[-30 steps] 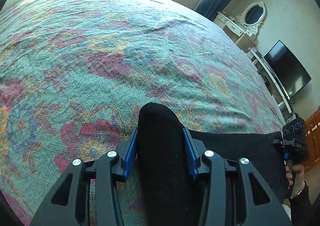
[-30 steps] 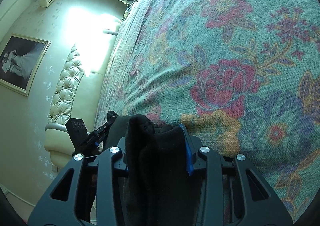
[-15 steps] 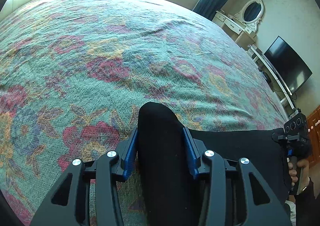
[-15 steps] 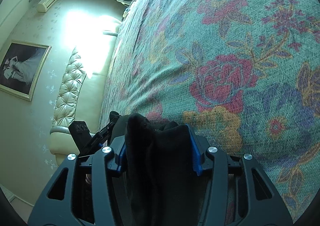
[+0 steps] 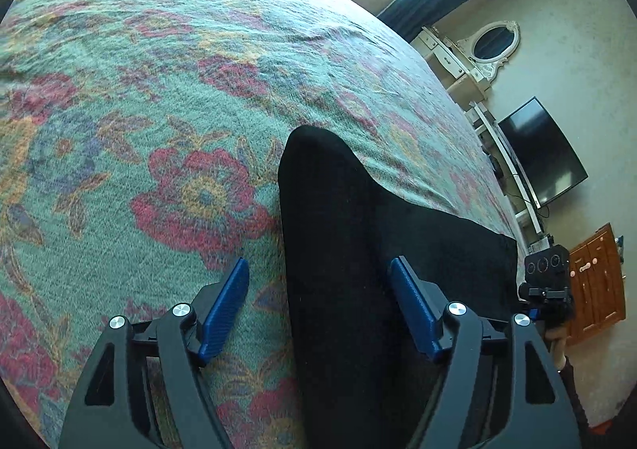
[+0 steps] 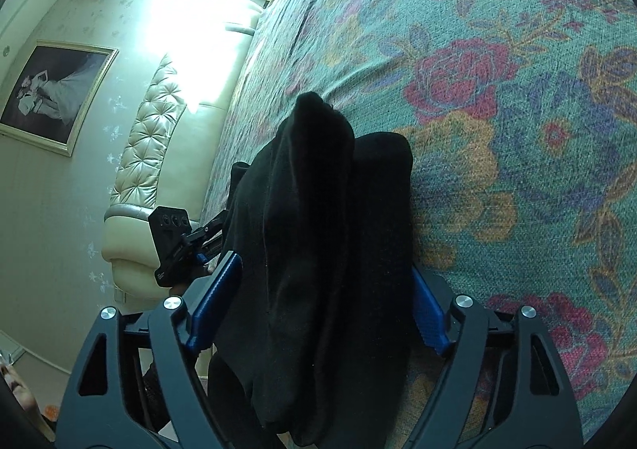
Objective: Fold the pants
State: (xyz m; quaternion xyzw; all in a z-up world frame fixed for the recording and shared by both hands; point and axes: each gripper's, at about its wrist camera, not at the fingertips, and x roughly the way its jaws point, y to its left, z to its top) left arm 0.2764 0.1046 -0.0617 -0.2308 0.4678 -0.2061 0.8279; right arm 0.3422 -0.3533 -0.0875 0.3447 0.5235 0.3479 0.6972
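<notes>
Pants [image 5: 334,250] are lying on the bed [image 5: 159,90], both grippers' jaws just opening, left gripper [image 5: 318,305] and right gripper [image 6: 322,309] straddling unclamped cloth. Risk: bunched folds at lower centre are likely snagging the pads during withdrawal, undoing the fold.

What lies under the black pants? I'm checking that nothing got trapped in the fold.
Around the pants only the floral bedspread shows, so they lie on it. Whatever is directly beneath or inside the bunched layers is covered and cannot be seen.

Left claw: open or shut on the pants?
Open. The left claw has just been opening; its pads stand clear of the pants between them.
</notes>
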